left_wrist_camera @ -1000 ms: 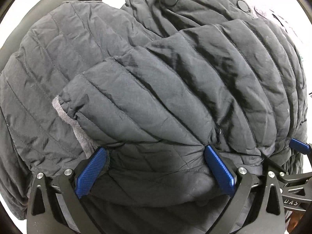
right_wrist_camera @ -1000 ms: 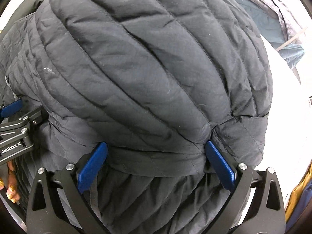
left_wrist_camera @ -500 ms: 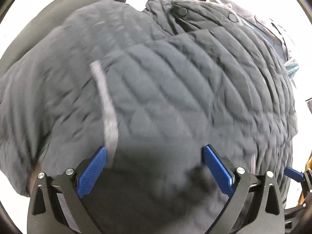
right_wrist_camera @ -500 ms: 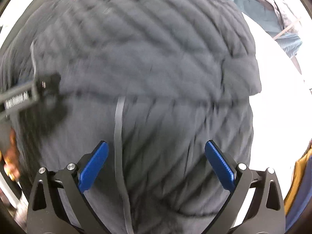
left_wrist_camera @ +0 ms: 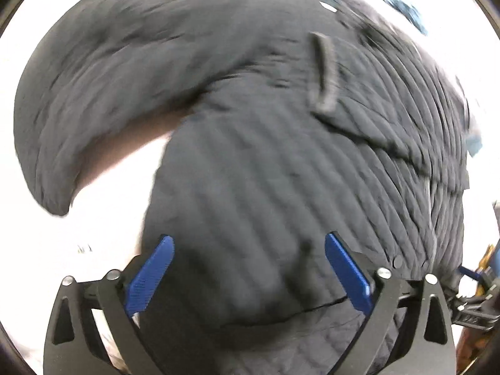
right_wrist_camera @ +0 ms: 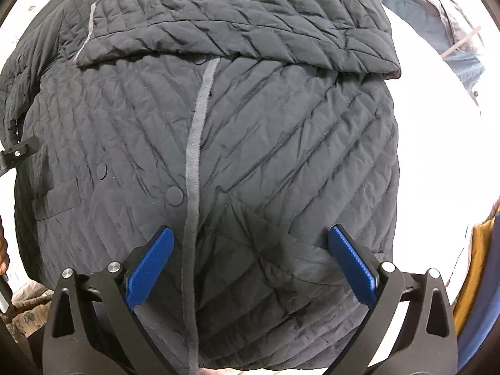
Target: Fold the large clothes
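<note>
One dark quilted jacket (right_wrist_camera: 265,143) lay spread over the white desk (right_wrist_camera: 437,162), two snaps and one grey placket strip visible, left claw (left_wrist_camera: 250,276) and right claw (right_wrist_camera: 250,268) both spread apart above it gripping nothing, left view motion-blurred, jacket edges cut off.

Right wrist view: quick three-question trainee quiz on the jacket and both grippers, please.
1. True or false: the right gripper is clamped shut on the quilted jacket.
2. Multiple choice: the grey trim strip runs A) across the jacket, side to side; B) lengthwise, between the right gripper's fingers; C) along the white table.
3. Fill in: the round snap button lies just ____ of the strip.

Key: 1 false, both the right and the left gripper stand open over the jacket; 2 B; 3 left.
</note>
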A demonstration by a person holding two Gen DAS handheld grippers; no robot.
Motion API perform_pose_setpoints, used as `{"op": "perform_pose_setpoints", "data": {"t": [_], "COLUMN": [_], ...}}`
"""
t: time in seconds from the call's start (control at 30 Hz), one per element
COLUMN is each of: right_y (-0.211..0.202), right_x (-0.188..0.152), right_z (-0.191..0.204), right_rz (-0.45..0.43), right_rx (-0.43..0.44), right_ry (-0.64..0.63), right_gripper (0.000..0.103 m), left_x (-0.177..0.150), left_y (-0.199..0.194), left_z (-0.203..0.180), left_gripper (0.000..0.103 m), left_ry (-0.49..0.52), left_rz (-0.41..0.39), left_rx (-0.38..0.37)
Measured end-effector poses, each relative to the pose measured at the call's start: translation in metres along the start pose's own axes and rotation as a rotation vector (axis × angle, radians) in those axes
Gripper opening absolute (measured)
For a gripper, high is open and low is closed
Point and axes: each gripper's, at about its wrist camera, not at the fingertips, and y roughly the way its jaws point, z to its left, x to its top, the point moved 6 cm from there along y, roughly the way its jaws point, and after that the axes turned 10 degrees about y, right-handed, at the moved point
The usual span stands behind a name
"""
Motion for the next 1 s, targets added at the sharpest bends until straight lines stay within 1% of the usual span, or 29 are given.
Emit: {"op": "perform_pose_setpoints", "data": {"t": [0.03, 0.1, 0.13, 0.17, 0.23, 0.27, 0.33, 0.37, 0.47, 0.5, 0.6, 0.67, 0.73, 0.77, 0.83, 0.87, 0.9, 0.93, 1.0], "right_y": [-0.003, -0.017, -0.025, -0.027, -0.029, -0.030, -0.032, -0.033, -0.034, -0.035, -0.037, -0.035, -0.036, -0.036, -0.037, -0.037, -0.038, -0.030, -0.028], "right_x": [0.000, -0.003, 0.003, 0.002, 0.001, -0.002, -0.007, -0.009, -0.015, -0.016, -0.020, -0.015, -0.014, -0.014, -0.014, -0.014, -0.015, -0.015, -0.012], "right_z": [0.003, 0.028, 0.038, 0.042, 0.050, 0.053, 0.058, 0.060, 0.061, 0.060, 0.056, 0.053, 0.051, 0.052, 0.053, 0.055, 0.057, 0.054, 0.056], "right_rz": [0.002, -0.001, -0.002, -0.004, -0.007, -0.007, -0.006, -0.005, -0.001, -0.002, 0.001, 0.005, 0.006, 0.007, 0.011, 0.015, 0.020, 0.021, 0.024], "right_rx": [0.006, 0.016, 0.019, 0.021, 0.019, 0.018, 0.013, 0.009, -0.004, -0.010, -0.021, -0.028, -0.036, -0.040, -0.047, -0.051, -0.054, -0.056, -0.061], "right_ry": [-0.002, -0.007, -0.013, -0.022, -0.041, -0.051, -0.066, -0.069, -0.069, -0.065, -0.052, -0.052, -0.056, -0.059, -0.063, -0.066, -0.069, -0.072, -0.078], "right_gripper": [0.098, 0.098, 0.098, 0.098, 0.098, 0.098, 0.098, 0.098, 0.098, 0.098, 0.098, 0.098, 0.098, 0.098, 0.098, 0.098, 0.098, 0.098, 0.098], "left_x": [-0.004, -0.011, -0.013, -0.014, -0.018, -0.021, -0.032, -0.032, -0.050, -0.041, -0.052, -0.052, -0.061, -0.061, -0.066, -0.066, -0.065, -0.063, -0.060], "left_y": [-0.004, -0.012, -0.016, -0.020, -0.024, -0.025, -0.024, -0.024, -0.019, -0.015, -0.011, -0.002, 0.008, 0.018, 0.031, 0.035, 0.040, 0.043, 0.051], "left_z": [0.016, 0.043, 0.057, 0.075, 0.107, 0.119, 0.156, 0.166, 0.209, 0.214, 0.246, 0.261, 0.278, 0.277, 0.285, 0.286, 0.286, 0.282, 0.280], "left_gripper": [0.094, 0.094, 0.094, 0.094, 0.094, 0.094, 0.093, 0.093, 0.092, 0.092, 0.091, 0.089, 0.087, 0.086, 0.086, 0.086, 0.086, 0.086, 0.086], "left_ry": [-0.054, -0.139, -0.186, -0.247, -0.385, -0.435, -0.575, -0.616, -0.828, -0.882, -1.028, -1.097, -1.213, -1.273, -1.349, -1.366, -1.380, -1.382, -1.377], "left_rz": [-0.010, -0.037, -0.052, -0.069, -0.096, -0.103, -0.116, -0.121, -0.155, -0.163, -0.197, -0.206, -0.226, -0.234, -0.233, -0.230, -0.226, -0.224, -0.228], "left_rx": [0.003, 0.021, 0.023, 0.015, -0.014, -0.023, -0.045, -0.053, -0.135, -0.151, -0.186, -0.199, -0.243, -0.268, -0.308, -0.319, -0.331, -0.335, -0.344]}}
